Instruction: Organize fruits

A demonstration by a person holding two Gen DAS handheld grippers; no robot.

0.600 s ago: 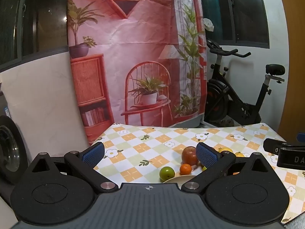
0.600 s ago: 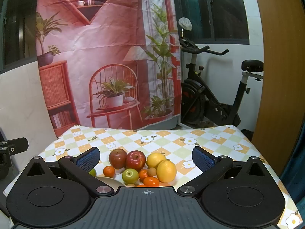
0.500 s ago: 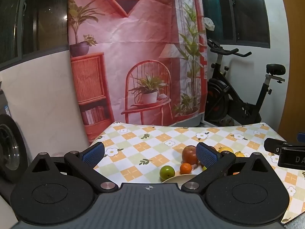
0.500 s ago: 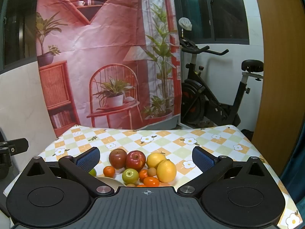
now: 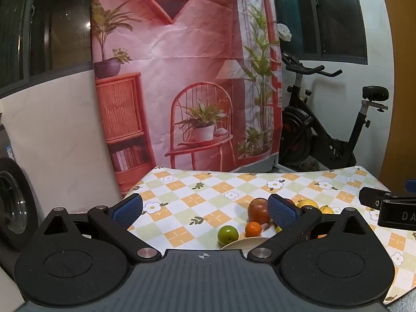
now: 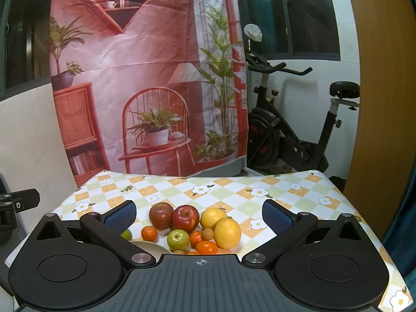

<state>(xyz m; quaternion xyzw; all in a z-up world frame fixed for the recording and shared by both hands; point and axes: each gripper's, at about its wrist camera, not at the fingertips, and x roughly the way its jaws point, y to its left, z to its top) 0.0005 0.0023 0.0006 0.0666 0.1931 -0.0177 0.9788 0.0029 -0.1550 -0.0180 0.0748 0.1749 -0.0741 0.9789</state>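
Nothing on the table has shifted since half a second ago; both my tools hang where they were. My left gripper [image 5: 205, 209] stands spread wide with nothing between its blue pads, and my right gripper [image 6: 199, 214] is just as wide and empty, with the fruit pile seen between its pads further off.

Counting from the right view: two red apples [image 6: 185, 218], two lemons [image 6: 227, 233], one green apple [image 6: 178, 239], a second green fruit [image 6: 127, 234] half hidden behind my finger, two small oranges [image 6: 149, 233], one orange-red oval fruit [image 6: 206, 247] and one small brown fruit [image 6: 207, 234]. All sit bunched near the front of the checked flowered tablecloth [image 6: 234, 189], next to a pale plate [image 6: 148, 247].

Behind the table hangs a printed pink backdrop [image 6: 145, 65]; an exercise bike [image 6: 286, 135] stands beside it.

Only the left view shows that green fruit whole, and my other gripper's tip at its right edge; lemons there are mostly covered.
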